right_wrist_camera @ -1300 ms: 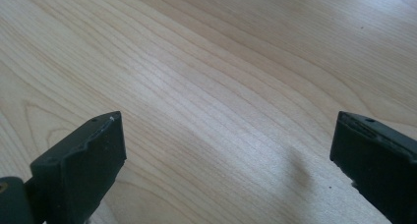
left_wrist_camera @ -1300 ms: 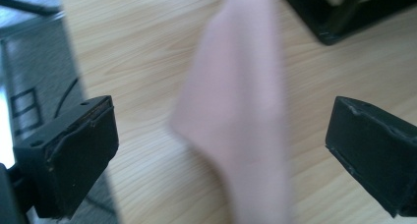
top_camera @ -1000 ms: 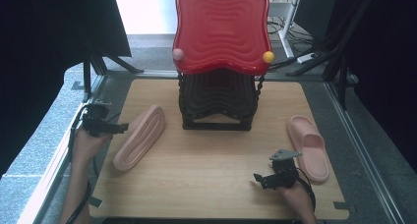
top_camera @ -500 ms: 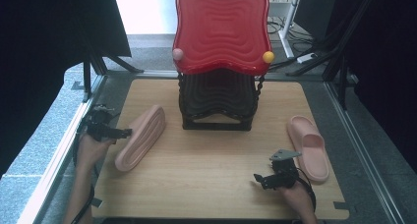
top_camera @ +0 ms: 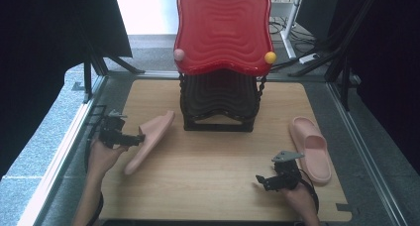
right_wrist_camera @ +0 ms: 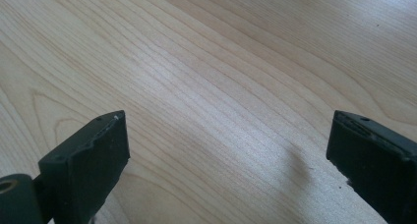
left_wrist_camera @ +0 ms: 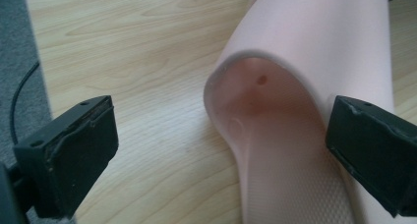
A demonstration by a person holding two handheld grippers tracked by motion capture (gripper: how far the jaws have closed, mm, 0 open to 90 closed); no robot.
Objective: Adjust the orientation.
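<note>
While the left gripper [top_camera: 130, 139] reaches in from the left edge of the surface [top_camera: 213, 171], its fingers [left_wrist_camera: 74, 150] stand wide apart, one on bare wood and the other beside the outer side of the pink slipper [top_camera: 148, 141]. Seen in the left gripper view, the slipper's strap opening [left_wrist_camera: 255, 101] lies between them, nearer the right-hand finger, and whether that finger touches the slipper cannot be told. This slipper lies slantwise at the left of the surface, its far end near the black rack [top_camera: 220, 104] that carries a red tray [top_camera: 223, 30]. Open wood spreads between the slipper and the near edge. It is pale pink, smooth, with a finely textured footbed. The right gripper [top_camera: 270, 180] hovers near the front edge, fingers [right_wrist_camera: 88, 160] wide over bare wood, just beside a second pink slipper [top_camera: 312, 146].
</note>
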